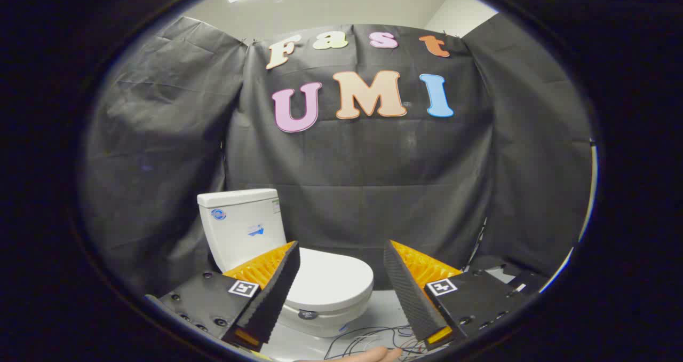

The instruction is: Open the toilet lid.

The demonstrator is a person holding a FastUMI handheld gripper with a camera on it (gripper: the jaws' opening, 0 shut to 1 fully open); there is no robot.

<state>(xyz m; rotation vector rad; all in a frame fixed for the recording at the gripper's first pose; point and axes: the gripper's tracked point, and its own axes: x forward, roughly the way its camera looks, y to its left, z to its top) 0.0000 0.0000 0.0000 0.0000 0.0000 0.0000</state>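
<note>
Scene: a white toilet (277,255) stands on a pale floor (384,308) against the booth's black cloth wall (373,164).
Toilet lid: the lid (331,282) lies flat and closed over the bowl, ahead of the fingers and toward the left one, whose tip overlaps its near-left edge in the view.
Tank: the tank (243,223) rises upright behind the lid, carrying small stickers.
Gripper: the gripper (341,260) hovers above the floor, its fingers spread wide apart and released, grasping nothing.
Floor: a tangle of thin cables (368,338) lies between the fingers, just in front of the bowl.
Person: part of a hand (368,355) shows below the cables.
</note>
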